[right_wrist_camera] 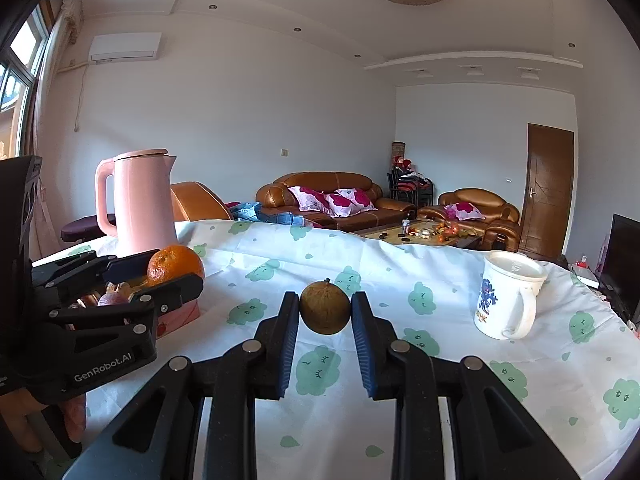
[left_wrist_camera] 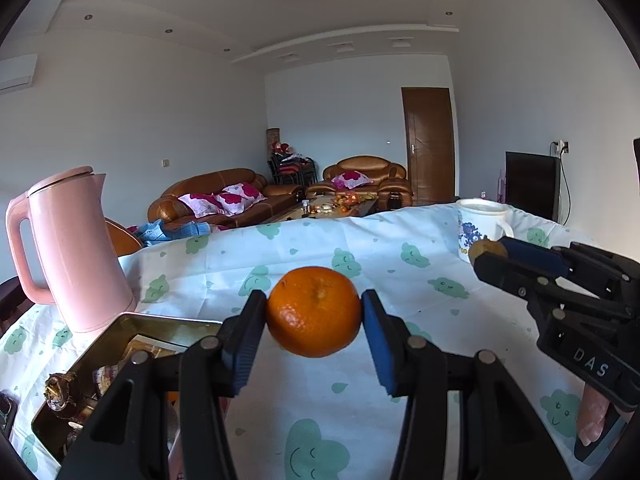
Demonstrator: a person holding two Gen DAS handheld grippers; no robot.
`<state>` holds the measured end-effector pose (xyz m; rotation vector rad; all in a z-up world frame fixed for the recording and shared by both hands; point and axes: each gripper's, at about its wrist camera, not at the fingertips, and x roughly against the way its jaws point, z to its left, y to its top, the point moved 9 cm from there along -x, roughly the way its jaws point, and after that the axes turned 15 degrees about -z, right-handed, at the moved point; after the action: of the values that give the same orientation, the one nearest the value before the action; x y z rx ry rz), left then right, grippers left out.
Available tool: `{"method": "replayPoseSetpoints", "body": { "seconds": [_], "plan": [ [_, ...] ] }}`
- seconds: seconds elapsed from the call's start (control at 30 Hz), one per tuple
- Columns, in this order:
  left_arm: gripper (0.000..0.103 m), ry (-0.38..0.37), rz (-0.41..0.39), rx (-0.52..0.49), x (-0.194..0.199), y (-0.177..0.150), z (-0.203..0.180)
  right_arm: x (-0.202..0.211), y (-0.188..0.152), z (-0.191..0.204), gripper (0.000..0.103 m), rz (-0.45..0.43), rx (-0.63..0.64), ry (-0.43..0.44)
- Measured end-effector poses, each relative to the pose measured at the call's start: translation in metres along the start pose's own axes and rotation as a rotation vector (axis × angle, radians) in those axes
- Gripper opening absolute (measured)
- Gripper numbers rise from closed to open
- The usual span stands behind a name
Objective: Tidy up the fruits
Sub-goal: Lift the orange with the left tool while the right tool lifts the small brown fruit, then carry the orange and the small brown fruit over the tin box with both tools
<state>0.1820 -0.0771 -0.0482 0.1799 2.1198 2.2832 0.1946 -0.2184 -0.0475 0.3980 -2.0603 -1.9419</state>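
Left gripper (left_wrist_camera: pixel 314 312) is clamped on an orange (left_wrist_camera: pixel 314 311), blue pads touching it at 9 and 3 o'clock, fruit lifted clear of the desk (left_wrist_camera: pixel 440 340). In the right wrist view the same gripper (right_wrist_camera: pixel 168 270) sits at 9 o'clock with the orange (right_wrist_camera: pixel 175 264) between its fingers, above a tin (right_wrist_camera: pixel 180 314).

Right gripper (right_wrist_camera: pixel 325 308) is clamped on a small brown round fruit (right_wrist_camera: pixel 325 307), pads pressed on both sides, fruit off the cloth. From the left wrist view this gripper (left_wrist_camera: pixel 490 254) comes in from 3 o'clock, the brown fruit (left_wrist_camera: pixel 486 249) just showing at its tip.

An open metal tin (left_wrist_camera: pixel 120 332) lies at 8 o'clock in the left view, mixed contents inside, too cluttered to identify. A pink kettle (left_wrist_camera: pixel 76 248) stands upright just behind the tin. A white mug (right_wrist_camera: pixel 508 296) with blue print stands upright at 3 o'clock in the right view, well apart from both fruits. The desk is covered by a white cloth with green cloud prints.
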Motion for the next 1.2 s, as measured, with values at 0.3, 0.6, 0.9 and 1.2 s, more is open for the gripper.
{"method": "replayPoseSetpoints", "body": {
  "seconds": [0.3,0.6,0.9,1.2],
  "plan": [
    [0.050,0.017,-0.001,0.004,0.011,0.000,0.017,-0.002,0.003,0.027,0.028,-0.004,0.014,0.045],
    [0.050,0.036,-0.001,0.014,0.021,-0.001,0.033,-0.005,0.002,0.054,0.029,0.003,0.022,0.096],
    [0.050,0.068,0.001,0.014,0.034,0.000,0.051,-0.009,0.006,0.080,0.029,0.004,0.037,0.148],
    [0.050,0.101,0.001,0.014,0.047,-0.001,0.069,-0.012,0.014,0.105,0.029,-0.006,0.064,0.194]
  ]
}}
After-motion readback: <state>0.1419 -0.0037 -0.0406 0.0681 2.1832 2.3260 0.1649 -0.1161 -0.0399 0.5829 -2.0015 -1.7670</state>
